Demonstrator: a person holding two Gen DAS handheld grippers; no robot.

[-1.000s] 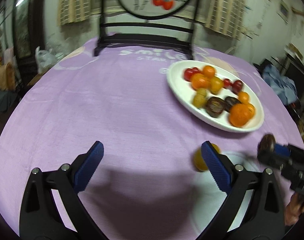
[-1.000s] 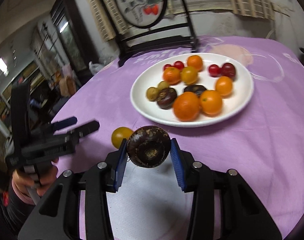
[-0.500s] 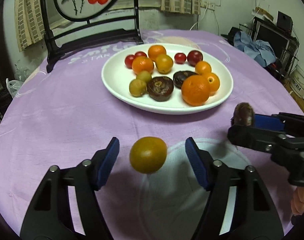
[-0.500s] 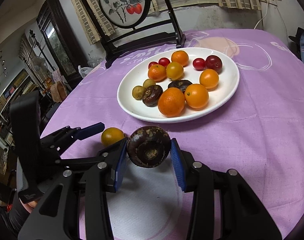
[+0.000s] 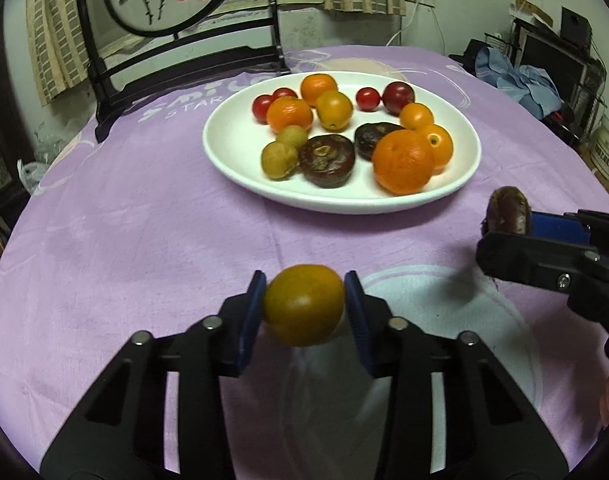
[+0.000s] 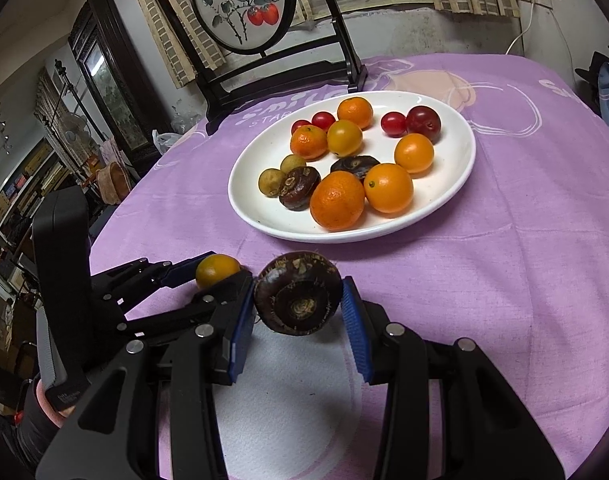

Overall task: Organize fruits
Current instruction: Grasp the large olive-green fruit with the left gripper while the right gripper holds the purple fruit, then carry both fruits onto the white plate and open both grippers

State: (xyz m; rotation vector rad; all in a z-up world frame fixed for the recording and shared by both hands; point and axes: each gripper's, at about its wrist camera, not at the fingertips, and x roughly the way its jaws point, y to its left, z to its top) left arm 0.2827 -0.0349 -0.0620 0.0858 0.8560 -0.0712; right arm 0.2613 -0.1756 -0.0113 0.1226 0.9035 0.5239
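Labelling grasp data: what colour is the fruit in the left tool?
Yellow-orange, greenish-brown toward its underside: the fruit clamped in the left tool. Shows best in the left wrist view.

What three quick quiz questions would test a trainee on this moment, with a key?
1. What does each gripper hold?
2. True or false: the white plate is bare.
3. How many small red cherry tomatoes lie on the plate: A two, B three, C five?

Key:
1. The left gripper, whose jaws have just been closing, grips a yellow-orange fruit; the right gripper grips a dark brown water chestnut.
2. False: the white plate already carries oranges, dark chestnuts, small tan fruits, a dark red plum and tomatoes.
3. B: cherry tomatoes number three.
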